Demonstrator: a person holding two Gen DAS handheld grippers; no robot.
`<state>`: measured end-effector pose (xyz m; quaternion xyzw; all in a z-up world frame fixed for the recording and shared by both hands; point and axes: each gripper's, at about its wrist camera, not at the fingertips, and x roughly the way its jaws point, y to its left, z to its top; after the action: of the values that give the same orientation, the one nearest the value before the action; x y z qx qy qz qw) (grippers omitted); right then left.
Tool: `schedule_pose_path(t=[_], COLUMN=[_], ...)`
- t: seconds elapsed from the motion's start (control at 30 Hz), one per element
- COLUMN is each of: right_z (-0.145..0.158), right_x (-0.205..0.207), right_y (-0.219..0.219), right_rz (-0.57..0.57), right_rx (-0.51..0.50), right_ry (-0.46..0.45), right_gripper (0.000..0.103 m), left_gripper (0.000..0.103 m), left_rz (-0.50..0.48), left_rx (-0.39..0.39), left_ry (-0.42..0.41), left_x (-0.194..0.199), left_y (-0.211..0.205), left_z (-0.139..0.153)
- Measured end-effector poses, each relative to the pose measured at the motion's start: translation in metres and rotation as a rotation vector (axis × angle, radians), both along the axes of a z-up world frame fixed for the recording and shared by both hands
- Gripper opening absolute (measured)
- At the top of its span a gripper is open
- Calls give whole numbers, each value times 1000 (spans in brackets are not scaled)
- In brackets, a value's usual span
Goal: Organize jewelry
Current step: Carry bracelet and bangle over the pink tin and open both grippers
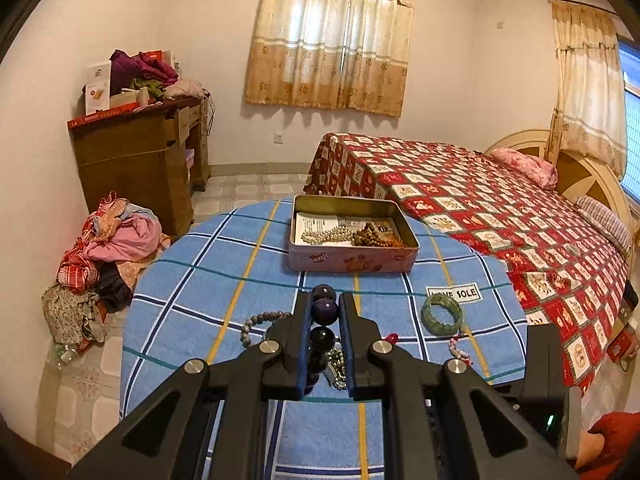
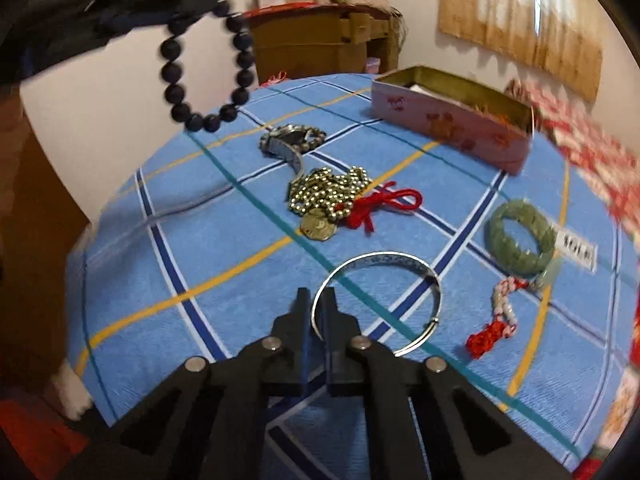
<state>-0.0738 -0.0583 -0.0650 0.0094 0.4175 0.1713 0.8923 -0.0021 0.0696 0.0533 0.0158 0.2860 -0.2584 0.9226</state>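
In the left wrist view, the left gripper (image 1: 325, 312) was nearly closed on a dark bead bracelet (image 1: 323, 307), its beads lined up between the two fingers. The right wrist view showed the same bracelet (image 2: 208, 68) hanging as a loop in the upper left of the frame, clear of the blue checked cloth (image 2: 224, 272). The open tin box (image 1: 352, 240), already holding a pearl string (image 1: 328, 235) and brown beads (image 1: 370, 235), lay straight ahead of the left gripper, at the centre of its frame, with its long side running across the view. So the left hand looked the better placed to drop its bracelet in.

The right gripper (image 2: 316, 300) had clamped shut on the rim of a silver bangle (image 2: 380, 300), which extended to the right of the fingers, low in the frame. From there the box (image 2: 452, 120) sat well apart, towards the upper right. A green bangle (image 2: 520, 240) and a brass bead chain (image 2: 328, 192) lay loose on the cloth.
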Motion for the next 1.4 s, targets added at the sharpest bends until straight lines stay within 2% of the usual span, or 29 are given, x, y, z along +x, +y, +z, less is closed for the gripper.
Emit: schedule_pose_path(t=[0.17,0.33,0.43,0.73,0.83,0.93,1.1,1.2,1.4], right_z=[25,59,77,118,124,121,96,79,59], right_x=[4,9,16,66,87,112,159,186,214], right_y=[-38,-61,-69,-91,-101,-105,-116,-126,-132], right_rz=[-52,-79,-93,-157,-181,-211,-242,-246,-240], right_rx=[279,414,444,392,370,303,259,251,223], right_ry=[7,-56,-103,-266,-293,-323,-287,-233,-164], right_gripper=[7,7,7,7,7,7,7,7,7], left_gripper=[13,13,13,13,13,13,13,13,13], left_rz=[-8,-18,-21,-55,-68,-79,-103,-121,-120], left_rx=[-5,-2,3,-12,-22,-34,-52,-72,-35], left_ry=[-11,-27,-41,-104,-119,-116,-100,-71,-30], left_x=[3,7,12,48,69,92,135,161,200], left_y=[-2,-10,-14,-38,-51,-65,-91,-106,-127], left_z=[4,9,13,34,38,36,23,7,-29])
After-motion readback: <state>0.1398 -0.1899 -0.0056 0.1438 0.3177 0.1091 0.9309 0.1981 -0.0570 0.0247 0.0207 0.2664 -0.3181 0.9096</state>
